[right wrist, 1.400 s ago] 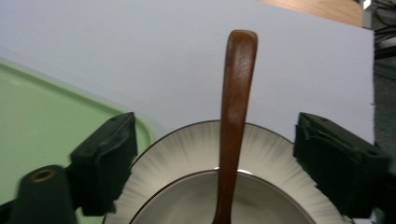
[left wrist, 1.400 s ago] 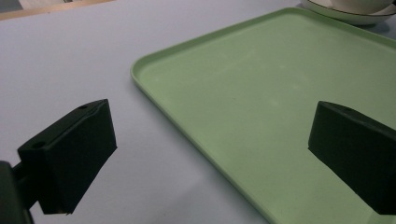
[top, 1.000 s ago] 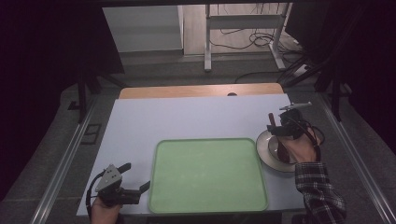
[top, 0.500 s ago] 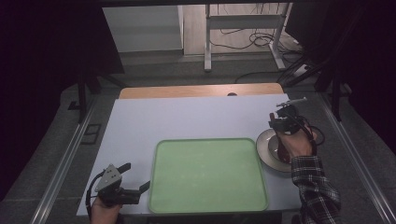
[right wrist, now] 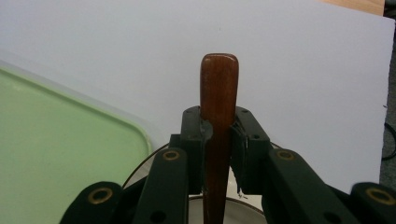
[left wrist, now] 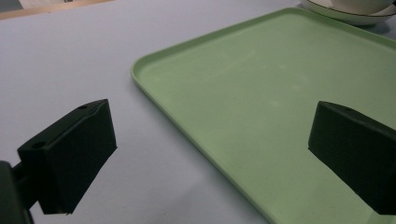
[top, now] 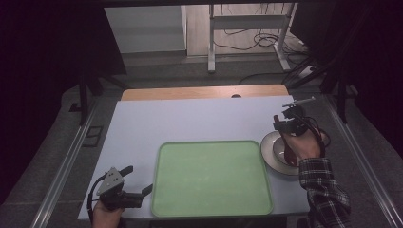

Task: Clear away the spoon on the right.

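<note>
1. Right gripper [right wrist: 218, 140]: jaws have just been closing and now clamp a brown wooden handle [right wrist: 219, 84], pads pressed on both its sides. The handle's rounded end sticks out past the pads.
2. The handle runs down toward a white bowl [right wrist: 219, 212] directly below; its lower end is hidden.
3. High view: right gripper [top: 286, 124] sits over the bowl and plate [top: 269, 151], at the table's right, just beside the green tray [top: 211, 178].
4. Left gripper [left wrist: 210, 154]: jaws wide apart, nothing between them, low over the tray's near left edge [left wrist: 154, 91].
5. White table [top: 190, 118] carries everything.
6. No readable writing or labels anywhere.
</note>
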`<state>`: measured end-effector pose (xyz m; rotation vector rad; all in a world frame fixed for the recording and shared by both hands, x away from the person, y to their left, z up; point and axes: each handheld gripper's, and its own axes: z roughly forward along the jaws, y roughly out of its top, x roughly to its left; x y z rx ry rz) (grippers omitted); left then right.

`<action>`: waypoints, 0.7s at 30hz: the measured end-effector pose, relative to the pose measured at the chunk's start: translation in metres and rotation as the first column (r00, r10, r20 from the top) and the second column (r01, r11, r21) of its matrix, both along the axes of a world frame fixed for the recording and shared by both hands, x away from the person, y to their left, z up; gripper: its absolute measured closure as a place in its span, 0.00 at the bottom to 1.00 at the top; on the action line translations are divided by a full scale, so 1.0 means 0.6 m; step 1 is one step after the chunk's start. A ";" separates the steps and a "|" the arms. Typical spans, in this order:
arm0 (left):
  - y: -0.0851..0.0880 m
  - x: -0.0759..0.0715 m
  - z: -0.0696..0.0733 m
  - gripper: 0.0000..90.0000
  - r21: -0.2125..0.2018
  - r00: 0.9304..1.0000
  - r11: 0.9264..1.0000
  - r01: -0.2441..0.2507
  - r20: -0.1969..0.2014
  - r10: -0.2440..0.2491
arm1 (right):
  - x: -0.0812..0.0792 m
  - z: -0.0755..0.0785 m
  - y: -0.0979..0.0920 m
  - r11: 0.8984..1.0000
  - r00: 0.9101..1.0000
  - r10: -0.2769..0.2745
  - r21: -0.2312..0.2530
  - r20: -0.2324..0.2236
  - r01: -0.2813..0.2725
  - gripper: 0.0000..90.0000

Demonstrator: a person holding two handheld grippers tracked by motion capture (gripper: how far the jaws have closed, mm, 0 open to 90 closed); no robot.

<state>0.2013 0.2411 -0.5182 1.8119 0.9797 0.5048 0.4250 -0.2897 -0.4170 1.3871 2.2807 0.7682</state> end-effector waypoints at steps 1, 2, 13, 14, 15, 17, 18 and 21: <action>0.000 0.000 0.000 0.01 0.000 1.000 1.000 0.000 0.000 0.000 | -0.001 0.003 0.001 1.000 1.000 0.002 -0.003 0.000 -0.002 0.85; 0.000 0.000 0.000 0.01 0.000 1.000 1.000 -0.001 0.001 0.001 | -0.002 0.006 0.001 1.000 1.000 0.006 -0.004 -0.002 -0.006 0.85; 0.001 0.000 0.000 0.01 -0.003 1.000 1.000 -0.004 0.002 0.004 | -0.015 0.047 0.009 1.000 1.000 0.018 -0.006 -0.013 -0.018 0.85; 0.000 0.000 0.000 0.01 -0.002 1.000 1.000 -0.004 0.002 0.004 | -0.017 0.051 0.010 1.000 1.000 0.020 -0.006 -0.014 -0.020 0.85; 0.000 0.000 0.000 0.01 -0.002 1.000 1.000 -0.004 0.002 0.004 | -0.018 0.054 0.010 1.000 1.000 0.022 -0.008 -0.015 -0.022 0.85; 0.000 0.000 0.000 0.01 -0.001 1.000 1.000 -0.004 0.002 0.004 | -0.021 0.062 0.012 1.000 1.000 0.027 -0.014 -0.015 -0.028 0.85; 0.000 0.000 0.000 0.01 -0.002 1.000 1.000 -0.004 0.002 0.004 | -0.022 0.064 0.013 0.999 1.000 0.029 -0.020 -0.012 -0.029 0.85; 0.000 0.000 0.001 0.01 0.000 1.000 1.000 -0.003 0.002 0.003 | -0.027 0.076 0.017 0.999 0.999 0.036 -0.025 -0.013 -0.036 0.85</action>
